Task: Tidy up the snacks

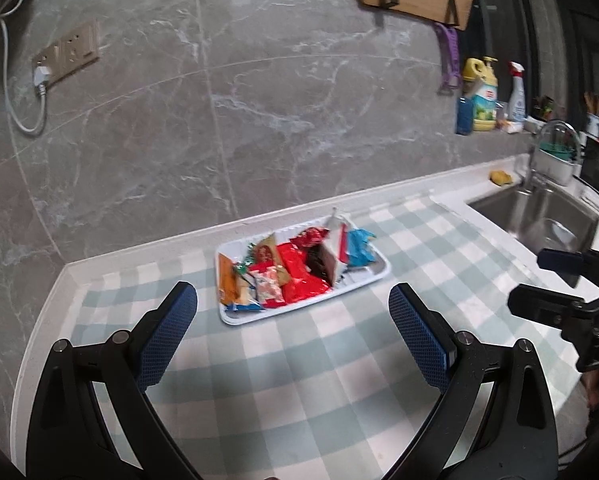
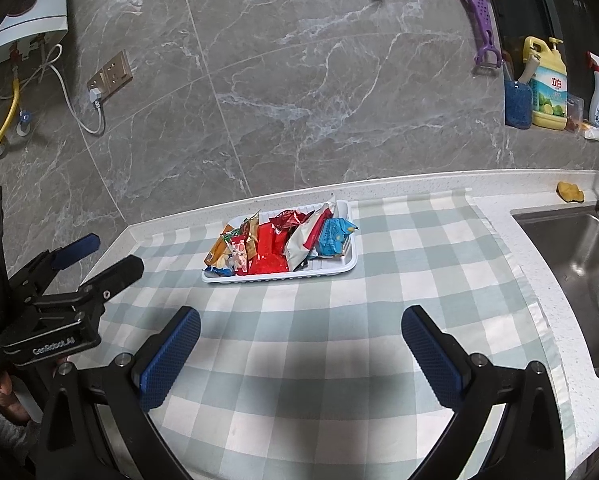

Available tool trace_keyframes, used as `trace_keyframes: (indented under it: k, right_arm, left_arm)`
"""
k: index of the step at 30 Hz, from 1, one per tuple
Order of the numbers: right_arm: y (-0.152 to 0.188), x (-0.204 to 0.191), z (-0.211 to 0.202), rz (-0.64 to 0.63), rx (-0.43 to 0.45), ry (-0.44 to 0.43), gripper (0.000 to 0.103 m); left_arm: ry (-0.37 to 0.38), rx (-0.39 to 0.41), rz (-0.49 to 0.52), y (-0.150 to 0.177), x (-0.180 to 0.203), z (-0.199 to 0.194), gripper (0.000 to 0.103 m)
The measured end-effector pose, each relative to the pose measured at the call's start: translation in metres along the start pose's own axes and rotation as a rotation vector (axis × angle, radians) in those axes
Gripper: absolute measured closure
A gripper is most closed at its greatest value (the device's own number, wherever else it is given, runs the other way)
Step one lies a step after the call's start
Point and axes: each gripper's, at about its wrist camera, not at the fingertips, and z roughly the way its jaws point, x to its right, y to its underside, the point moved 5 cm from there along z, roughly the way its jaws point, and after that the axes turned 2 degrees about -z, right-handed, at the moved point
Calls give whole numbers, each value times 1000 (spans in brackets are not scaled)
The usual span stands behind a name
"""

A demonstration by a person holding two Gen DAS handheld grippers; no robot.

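A white tray (image 1: 373, 279) (image 2: 339, 266) rests on the checked cloth near the wall, packed with several snack packets: a red one (image 1: 299, 280) (image 2: 269, 250), a blue one (image 1: 359, 248) (image 2: 333, 236), an orange one (image 1: 228, 280) (image 2: 215, 254) and a white upright one (image 1: 337, 240) (image 2: 299, 246). My left gripper (image 1: 293, 320) is open, hovering short of the tray with nothing between its blue pads. My right gripper (image 2: 299, 340) is open too, further back from the tray. Each gripper shows at the side of the other's view, the right gripper (image 1: 547, 284) and the left gripper (image 2: 99, 260).
A green-and-white checked cloth (image 1: 339, 360) (image 2: 419, 248) covers the counter. A steel sink (image 1: 539, 216) (image 2: 571, 248) with a faucet lies to the right, a yellow sponge (image 1: 500, 177) (image 2: 569, 192) beside it. Bottles (image 2: 547, 88) stand on a ledge. A socket with cable (image 1: 63, 56) is on the marble wall.
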Motion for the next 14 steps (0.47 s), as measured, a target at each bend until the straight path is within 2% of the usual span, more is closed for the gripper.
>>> trace_keyframes:
  k: [4, 14]
  right_arm:
    - [0, 3, 6, 9, -9, -1, 1]
    - [0, 17, 32, 41, -47, 9, 1]
  left_arm:
    - [-1, -4, 6, 3, -3, 8, 5]
    - [-13, -117, 1, 19, -12, 50, 5]
